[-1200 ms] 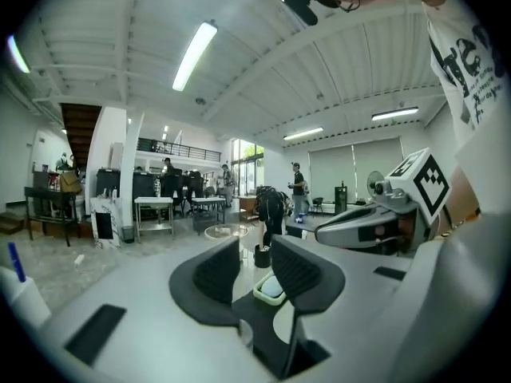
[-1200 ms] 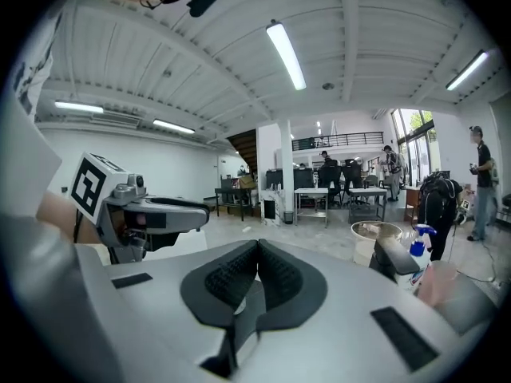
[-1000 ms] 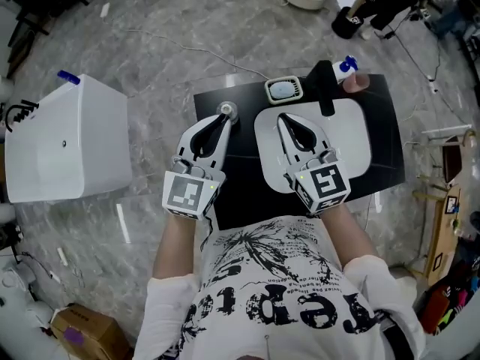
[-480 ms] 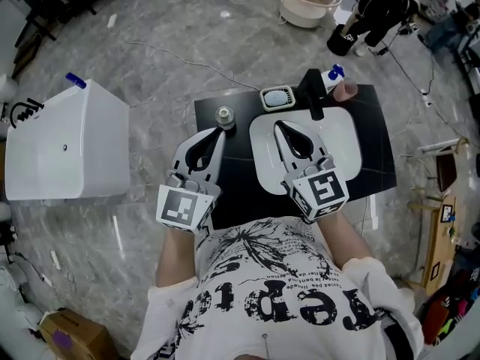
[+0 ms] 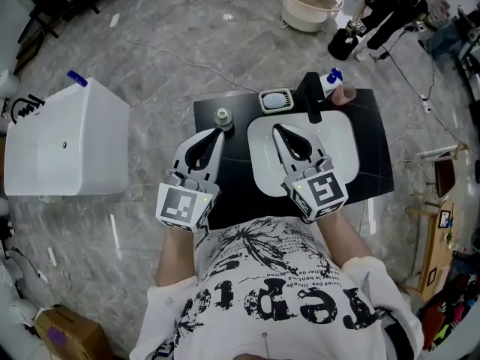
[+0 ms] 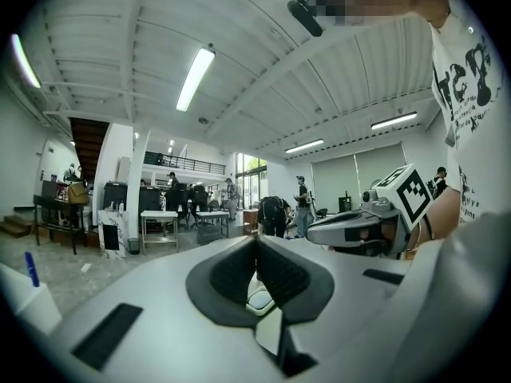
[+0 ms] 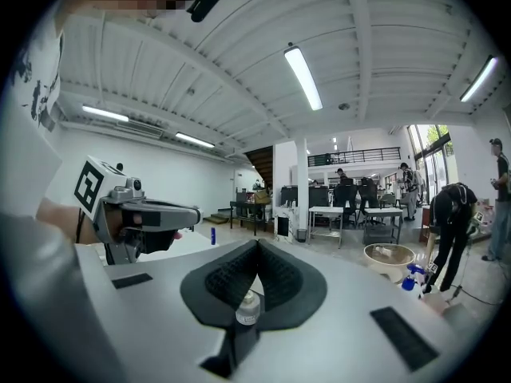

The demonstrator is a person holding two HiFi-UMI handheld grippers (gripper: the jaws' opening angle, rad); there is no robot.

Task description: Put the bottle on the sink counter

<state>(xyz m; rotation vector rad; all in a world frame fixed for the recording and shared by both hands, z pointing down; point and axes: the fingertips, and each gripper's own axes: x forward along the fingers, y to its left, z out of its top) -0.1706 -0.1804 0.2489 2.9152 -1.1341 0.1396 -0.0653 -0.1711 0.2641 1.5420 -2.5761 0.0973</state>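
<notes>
Black sink counter (image 5: 373, 145) is carrying the bottle (image 5: 223, 116), which is standing upright on the counter's left part, just beside the left edge of the white sink basin (image 5: 341, 145). Nothing is touching the bottle.

The left gripper (image 5: 220, 130) is hovering just short of the bottle, tips pointing toward it. Its jaws are pressing fully together and are gripping nothing; the left gripper view is showing the two dark pads meeting at the tips.

The right gripper (image 5: 276, 128) is hovering over the basin. Its jaws are likewise meeting at the tips with nothing clamped between them. In the right gripper view, a capped bottle top is showing through the opening behind the tips, clear of the pads.

A soap dish (image 5: 276, 100) is sitting at the counter's far edge, with a black faucet (image 5: 309, 96) and a blue-topped spray bottle (image 5: 330, 79) to its right.

A white cabinet (image 5: 64, 145) is standing well apart on the grey marble floor (image 5: 172, 28).
</notes>
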